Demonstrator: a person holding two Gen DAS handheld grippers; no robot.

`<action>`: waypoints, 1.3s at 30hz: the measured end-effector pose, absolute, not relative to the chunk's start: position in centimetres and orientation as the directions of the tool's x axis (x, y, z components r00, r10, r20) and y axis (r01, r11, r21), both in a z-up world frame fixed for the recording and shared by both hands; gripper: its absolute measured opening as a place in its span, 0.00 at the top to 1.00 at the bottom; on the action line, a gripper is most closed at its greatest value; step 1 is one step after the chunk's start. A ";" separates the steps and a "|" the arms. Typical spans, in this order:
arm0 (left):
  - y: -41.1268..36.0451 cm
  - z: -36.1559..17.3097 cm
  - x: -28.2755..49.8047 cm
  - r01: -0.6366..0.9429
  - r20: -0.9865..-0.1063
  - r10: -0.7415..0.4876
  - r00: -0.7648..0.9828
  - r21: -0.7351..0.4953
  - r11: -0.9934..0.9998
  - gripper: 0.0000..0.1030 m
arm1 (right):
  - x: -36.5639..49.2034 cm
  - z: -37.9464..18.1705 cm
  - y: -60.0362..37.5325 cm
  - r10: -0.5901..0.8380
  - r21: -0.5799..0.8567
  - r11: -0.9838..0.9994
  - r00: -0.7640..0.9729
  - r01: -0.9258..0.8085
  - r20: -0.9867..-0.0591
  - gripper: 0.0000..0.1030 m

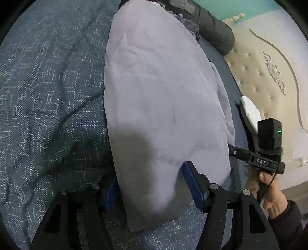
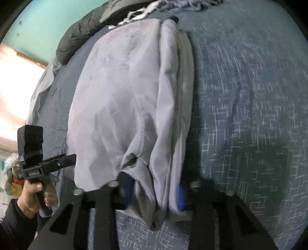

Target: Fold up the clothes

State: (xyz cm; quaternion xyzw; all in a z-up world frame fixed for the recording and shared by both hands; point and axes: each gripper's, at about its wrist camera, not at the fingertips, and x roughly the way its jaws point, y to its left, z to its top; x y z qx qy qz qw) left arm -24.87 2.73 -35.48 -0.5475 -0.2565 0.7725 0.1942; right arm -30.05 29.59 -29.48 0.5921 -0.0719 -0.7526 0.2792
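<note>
A lavender-grey garment lies lengthwise on the blue patterned bedspread, folded into a long band. Its near end runs between the blue pads of my left gripper, which is shut on a thick wad of it. In the right wrist view the same garment shows stacked folded layers along its right edge. My right gripper is shut on the bunched near end. Each view shows the other gripper, held in a hand, at the cloth's side edge: the right gripper and the left gripper.
A dark padded jacket and crumpled grey-blue clothes lie at the far end of the bed. A cream tufted headboard stands to the right in the left wrist view. A bright window is at the left in the right wrist view.
</note>
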 end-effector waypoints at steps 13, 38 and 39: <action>5.2 -27.8 -25.1 -0.135 -0.745 0.521 -0.417 -0.517 -0.846 0.69 | -29.5 -21.4 30.0 -0.549 0.410 -0.799 -0.257 0.441 -0.795 0.88; 22.2 -9.5 -27.0 -0.404 -0.593 0.647 -0.480 -0.505 -0.763 0.70 | -27.3 1.3 50.3 -0.482 0.255 -0.857 -0.520 0.448 -0.705 0.89; 23.4 -8.8 -27.4 -0.416 -0.586 0.653 -0.479 -0.503 -0.757 0.70 | -27.4 1.8 51.4 -0.476 0.249 -0.861 -0.529 0.444 -0.702 0.89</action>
